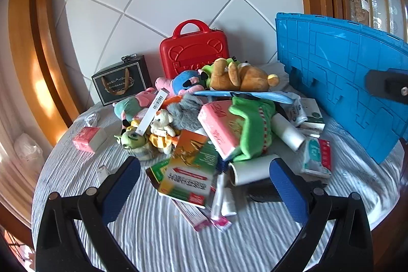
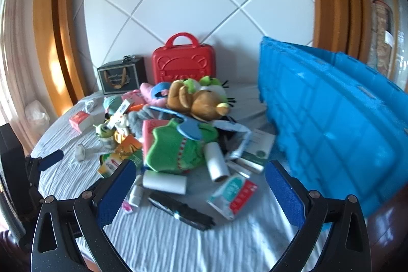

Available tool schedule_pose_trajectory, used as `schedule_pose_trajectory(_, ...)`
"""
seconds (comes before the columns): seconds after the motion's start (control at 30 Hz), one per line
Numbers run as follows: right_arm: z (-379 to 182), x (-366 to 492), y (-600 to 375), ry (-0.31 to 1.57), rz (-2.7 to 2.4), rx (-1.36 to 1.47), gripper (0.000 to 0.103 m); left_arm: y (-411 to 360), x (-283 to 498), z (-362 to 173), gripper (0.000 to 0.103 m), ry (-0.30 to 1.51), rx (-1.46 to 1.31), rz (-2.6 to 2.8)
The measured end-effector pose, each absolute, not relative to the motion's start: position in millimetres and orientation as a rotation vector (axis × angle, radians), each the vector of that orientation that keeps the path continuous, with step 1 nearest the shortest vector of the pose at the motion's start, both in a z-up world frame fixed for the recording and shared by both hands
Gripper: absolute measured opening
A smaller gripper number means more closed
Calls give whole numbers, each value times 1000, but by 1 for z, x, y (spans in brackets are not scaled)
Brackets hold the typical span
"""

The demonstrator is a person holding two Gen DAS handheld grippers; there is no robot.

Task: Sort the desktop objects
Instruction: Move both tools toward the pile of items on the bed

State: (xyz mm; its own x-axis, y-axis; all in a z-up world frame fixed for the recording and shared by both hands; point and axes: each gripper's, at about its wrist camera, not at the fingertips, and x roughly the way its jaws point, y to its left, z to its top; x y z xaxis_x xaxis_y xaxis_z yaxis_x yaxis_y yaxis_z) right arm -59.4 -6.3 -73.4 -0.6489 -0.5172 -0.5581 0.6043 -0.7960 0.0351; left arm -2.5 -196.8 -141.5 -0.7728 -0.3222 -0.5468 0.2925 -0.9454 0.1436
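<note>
A heap of toys, boxes and tissue packs fills the middle of a round tabletop (image 1: 76, 195) covered in pale ribbed cloth, topped by a brown plush bear (image 1: 242, 75) and a green plush garment (image 1: 252, 126). Behind it, against the white tiled wall, stand a red toy case (image 1: 193, 52) and a black gift box (image 1: 122, 79). A blue plastic crate (image 1: 339, 78) rears up along the right edge, closing off that side. Bare cloth lies open at the near rim and on the left, where a small pink box (image 1: 88, 139) sits apart. The left gripper (image 1: 204, 186) hangs low over the near side of the heap, jaws spread wide and holding nothing, straddling a green-and-orange carton (image 1: 188, 170) and a white roll (image 1: 251, 168). The right gripper (image 2: 201, 191) hovers likewise, jaws released and empty, above a black object (image 2: 181, 212) and a tissue pack (image 2: 233, 195).
</note>
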Motion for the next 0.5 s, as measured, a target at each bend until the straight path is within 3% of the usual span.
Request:
schedule_pose_trajectory(0.17,-89,-82,-75,185,-2317,782,103,-243,-15,-149,103,-136,862,-2677)
schedule_pose_trajectory(0.5,-140,-108,-197,257,-2135,852,102,-302,-17,-183,103,-86,937,-2669)
